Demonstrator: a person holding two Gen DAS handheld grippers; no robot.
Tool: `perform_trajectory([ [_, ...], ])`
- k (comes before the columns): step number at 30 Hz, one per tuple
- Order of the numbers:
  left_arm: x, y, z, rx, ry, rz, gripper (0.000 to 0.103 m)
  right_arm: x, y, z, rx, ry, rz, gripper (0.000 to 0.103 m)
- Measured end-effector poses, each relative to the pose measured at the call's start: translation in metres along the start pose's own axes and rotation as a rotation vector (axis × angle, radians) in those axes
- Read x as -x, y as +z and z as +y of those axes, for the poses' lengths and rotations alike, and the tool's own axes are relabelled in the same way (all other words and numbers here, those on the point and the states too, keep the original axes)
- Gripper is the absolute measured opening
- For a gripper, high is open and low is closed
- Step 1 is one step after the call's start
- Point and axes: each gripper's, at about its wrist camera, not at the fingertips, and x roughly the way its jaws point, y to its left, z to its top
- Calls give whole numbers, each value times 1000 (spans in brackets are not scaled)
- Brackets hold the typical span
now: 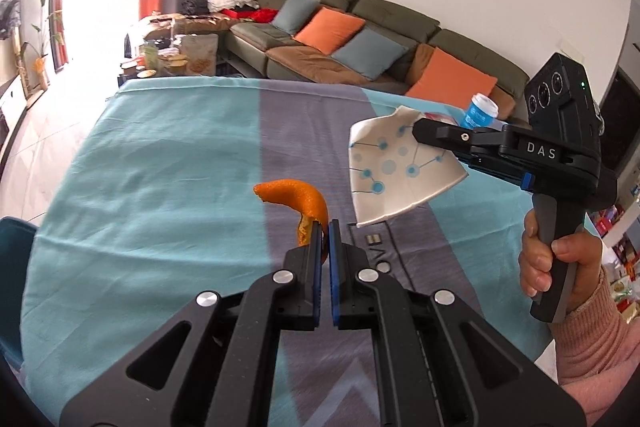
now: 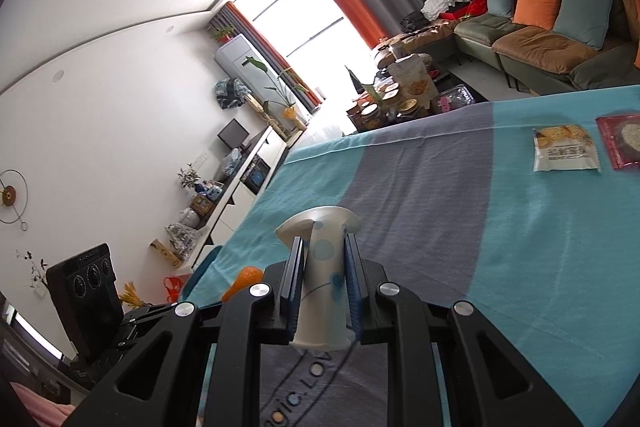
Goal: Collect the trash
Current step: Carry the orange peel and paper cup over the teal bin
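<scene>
A curled strip of orange peel [image 1: 298, 201] is pinched in my left gripper [image 1: 327, 231], whose blue pads are shut on its lower end above the striped cloth. To the right, my right gripper [image 1: 424, 135] is shut on a squashed white paper cup [image 1: 390, 167] with blue dots, held in the air. In the right wrist view that paper cup [image 2: 324, 279] sits squeezed between the pads of the right gripper [image 2: 323, 247], its rim flared beyond the fingertips. The orange peel [image 2: 242, 281] shows low at the left, by the left tool's black body.
The table wears a teal and grey striped cloth [image 1: 168, 163]. Two snack packets, one pale [image 2: 565, 150] and one red [image 2: 622, 139], lie on its far right. A blue and white cup [image 1: 480, 113] stands behind the right gripper. A person's hand [image 1: 556, 263] holds the right tool's handle.
</scene>
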Motion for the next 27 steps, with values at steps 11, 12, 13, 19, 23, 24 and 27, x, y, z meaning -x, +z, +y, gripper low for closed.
perform_trajectory([
  [11, 44, -9, 31, 41, 64, -51, 4, -17, -5, 37, 22, 67, 7, 18],
  [12, 49, -11, 35, 47, 69, -54, 4, -19, -5, 38, 22, 72, 9, 18],
  [13, 50, -11, 35, 51, 73, -56, 4, -20, -6, 39, 22, 77, 11, 18],
  [19, 65, -16, 47, 78, 96, -72, 4, -31, -9, 52, 34, 96, 31, 18],
  [23, 74, -18, 52, 90, 109, -82, 4, -38, -11, 60, 36, 109, 42, 18],
  [24, 77, -19, 54, 92, 113, -85, 4, -40, -10, 61, 37, 111, 45, 18],
  [27, 81, -19, 59, 101, 122, -90, 4, -46, -13, 68, 45, 119, 57, 18],
])
